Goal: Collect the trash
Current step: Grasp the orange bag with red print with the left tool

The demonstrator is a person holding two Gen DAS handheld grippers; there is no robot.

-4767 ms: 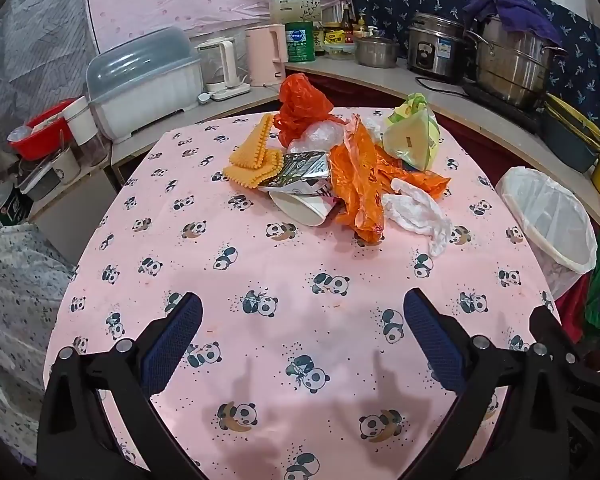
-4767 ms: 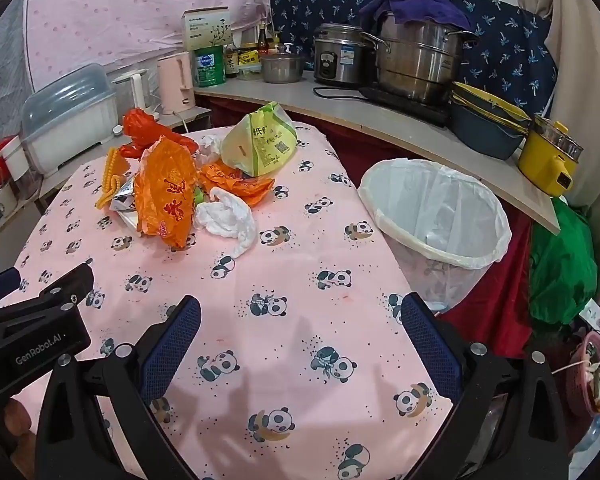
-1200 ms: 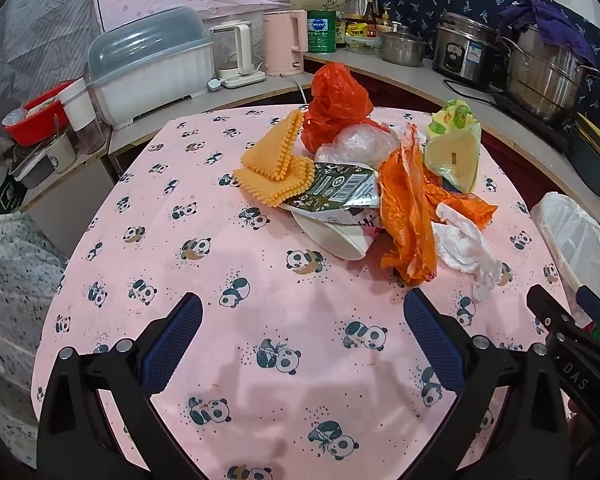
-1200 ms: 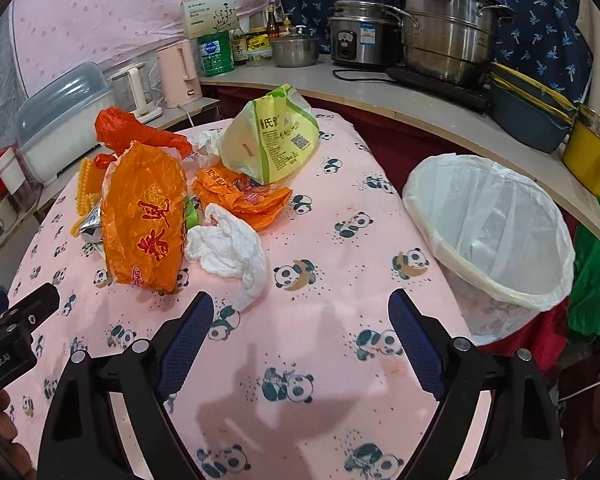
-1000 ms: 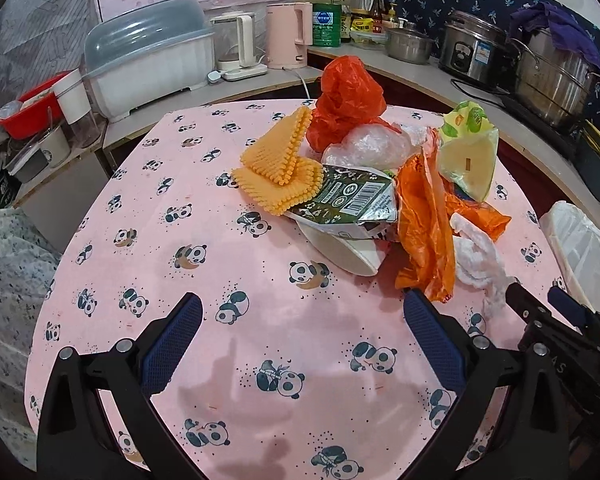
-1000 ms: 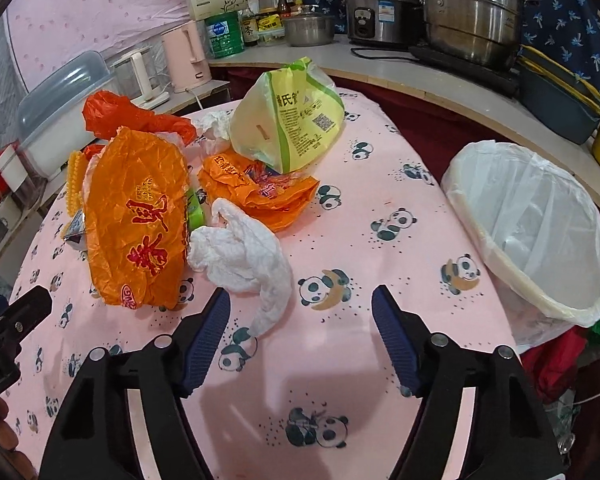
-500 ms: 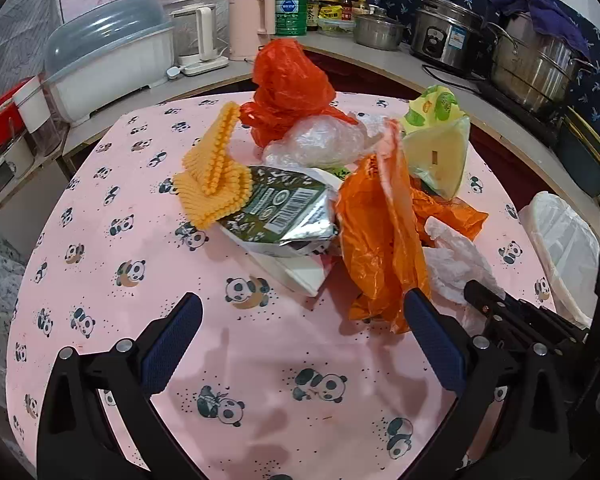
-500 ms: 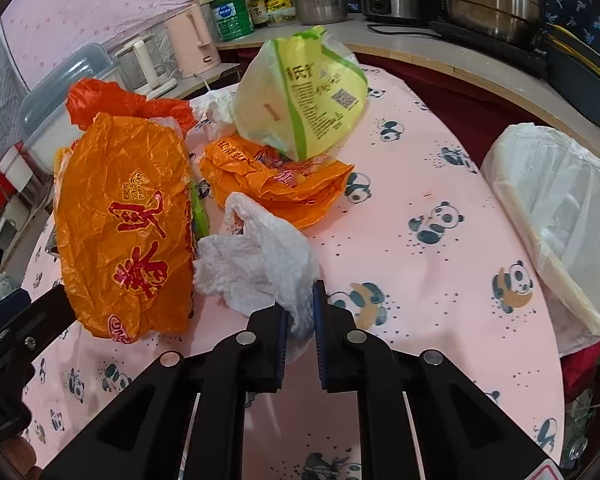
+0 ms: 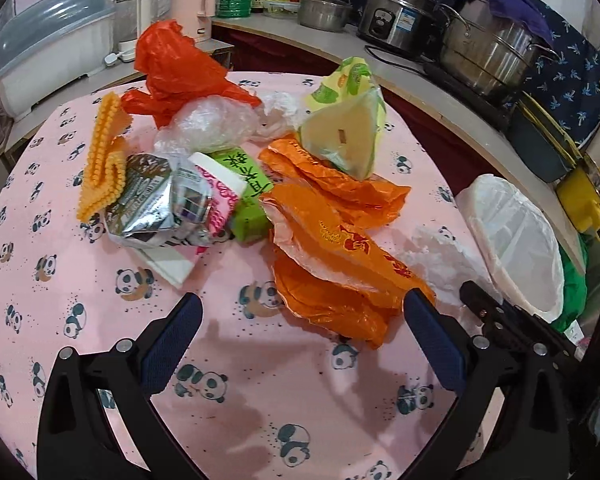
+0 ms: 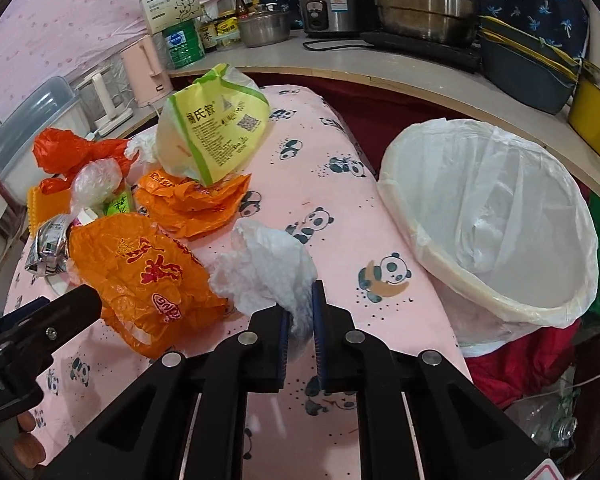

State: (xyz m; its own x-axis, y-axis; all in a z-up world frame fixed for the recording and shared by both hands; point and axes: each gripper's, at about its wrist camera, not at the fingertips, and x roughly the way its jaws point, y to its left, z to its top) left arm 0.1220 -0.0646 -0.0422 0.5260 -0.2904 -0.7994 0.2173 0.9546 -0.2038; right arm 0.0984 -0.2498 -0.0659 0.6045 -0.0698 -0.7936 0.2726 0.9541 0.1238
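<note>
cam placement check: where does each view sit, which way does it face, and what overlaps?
Left wrist: on the open left claw, angled down at the trash pile; right claw shows at right.
Right wrist: on the right claw, shut on the white bag, facing table and bin; left claw at lower left.
Shared: orange bag, white bag, bin.

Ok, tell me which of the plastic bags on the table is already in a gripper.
The crumpled white plastic bag, pinched between the right gripper fingers at the table edge nearest the bin. The orange bags and red bag lie ungripped.
</note>
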